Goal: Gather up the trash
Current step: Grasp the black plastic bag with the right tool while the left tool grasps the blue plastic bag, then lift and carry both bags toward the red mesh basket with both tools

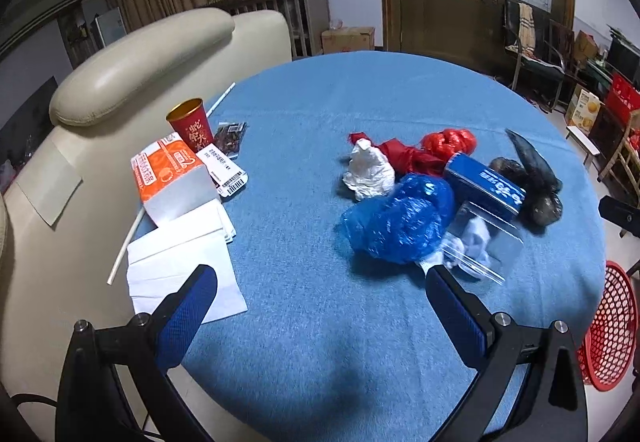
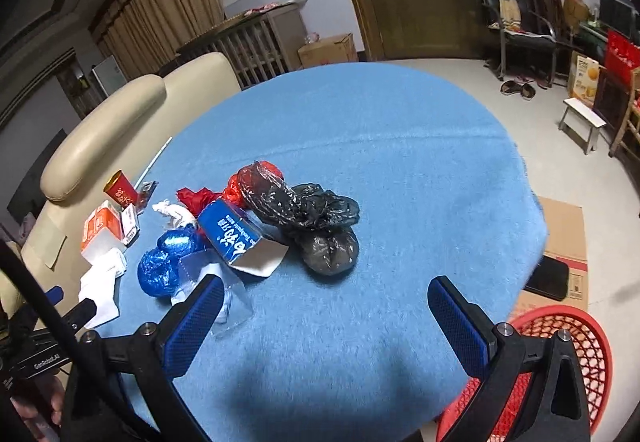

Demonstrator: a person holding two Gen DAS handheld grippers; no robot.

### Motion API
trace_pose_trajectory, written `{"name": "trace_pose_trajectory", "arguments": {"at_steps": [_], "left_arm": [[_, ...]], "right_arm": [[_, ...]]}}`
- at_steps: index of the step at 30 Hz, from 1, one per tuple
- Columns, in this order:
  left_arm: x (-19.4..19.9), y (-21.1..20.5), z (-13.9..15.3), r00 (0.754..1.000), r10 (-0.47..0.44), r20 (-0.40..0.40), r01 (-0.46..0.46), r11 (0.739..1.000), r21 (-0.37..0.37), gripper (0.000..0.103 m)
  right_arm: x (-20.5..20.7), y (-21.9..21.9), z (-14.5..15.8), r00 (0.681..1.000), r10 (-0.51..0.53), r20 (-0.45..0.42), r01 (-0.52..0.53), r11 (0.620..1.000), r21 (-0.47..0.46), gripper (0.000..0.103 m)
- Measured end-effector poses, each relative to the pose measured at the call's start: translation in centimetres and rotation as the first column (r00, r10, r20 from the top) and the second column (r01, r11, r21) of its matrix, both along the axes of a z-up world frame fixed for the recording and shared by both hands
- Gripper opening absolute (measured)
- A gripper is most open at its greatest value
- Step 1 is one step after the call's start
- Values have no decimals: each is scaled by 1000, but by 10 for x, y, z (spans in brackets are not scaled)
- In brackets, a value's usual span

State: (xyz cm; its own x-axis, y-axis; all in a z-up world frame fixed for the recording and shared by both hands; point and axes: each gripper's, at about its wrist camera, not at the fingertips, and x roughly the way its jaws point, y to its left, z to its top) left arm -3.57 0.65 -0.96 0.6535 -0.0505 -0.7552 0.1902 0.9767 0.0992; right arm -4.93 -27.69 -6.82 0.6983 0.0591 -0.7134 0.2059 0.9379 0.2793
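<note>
on the round table (image 1: 320, 322) under a blue cloth, a heap of trash near the middle: crumpled blue plastic bag (image 1: 396, 218), white wad of paper (image 1: 370, 170), red plastic bag (image 1: 448, 142), blue toothpaste box (image 1: 486, 184) lying across the heap, clear zip bag (image 1: 480, 242) just in front of it, black plastic bags (image 2: 316, 218) at the heap's right end, touching the box. over at the left rim, well apart from the heap: red paper cup (image 1: 190, 122) upright, orange-and-white tissue pack (image 1: 172, 178) just beside it, loose white napkins (image 1: 180, 266) in front, a white straw (image 1: 124, 246) along the edge. beside the table to the right, down on the floor, a red mesh basket (image 2: 560, 346). behind the table, a cream sofa (image 1: 140, 58). left gripper (image 1: 320, 274) hanging above the cloth, blue fingers spread wide, nothing between them, right finger close to the zip bag. right gripper (image 2: 324, 286) likewise spread wide with nothing held, left finger overlapping the zip bag in view; contact not clear.
</note>
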Motion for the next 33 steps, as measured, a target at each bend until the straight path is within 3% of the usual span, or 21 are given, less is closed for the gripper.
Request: {"name": "trace_pose_trajectory", "arguments": {"at_steps": [8, 12, 14, 18, 22, 23, 24, 29, 33], "left_arm": [[32, -16, -5, 997, -73, -27, 72, 997, -33, 103], [49, -28, -13, 988, -143, -50, 140, 988, -59, 103], [58, -32, -16, 983, -175, -62, 170, 982, -78, 102], [72, -40, -24, 969, -227, -98, 216, 970, -113, 96], [86, -41, -39, 953, -249, -175, 220, 961, -170, 73], [89, -41, -43, 949, -251, -190, 218, 959, -179, 66], [91, -40, -47, 945, -255, -206, 216, 957, -194, 63], [91, -39, -52, 925, -300, -234, 232, 931, -281, 42], [87, -39, -49, 926, -307, -220, 238, 927, -290, 32]], "right_arm": [[27, 5, -12, 999, 50, -5, -50, 999, -2, 102], [46, 3, -27, 997, 72, -40, -71, 997, 32, 87], [56, 2, -34, 996, 74, -57, -72, 997, 24, 85], [74, -2, -48, 993, 77, -89, -75, 997, 22, 71], [90, -5, -63, 988, 93, -121, -89, 995, 38, 67], [92, -5, -65, 987, 97, -126, -93, 995, 41, 59], [95, -4, -68, 986, 103, -134, -98, 994, 45, 51], [98, -1, -74, 985, 115, -128, -109, 993, 54, 39], [92, -1, -72, 989, 98, -111, -92, 994, 56, 37]]}}
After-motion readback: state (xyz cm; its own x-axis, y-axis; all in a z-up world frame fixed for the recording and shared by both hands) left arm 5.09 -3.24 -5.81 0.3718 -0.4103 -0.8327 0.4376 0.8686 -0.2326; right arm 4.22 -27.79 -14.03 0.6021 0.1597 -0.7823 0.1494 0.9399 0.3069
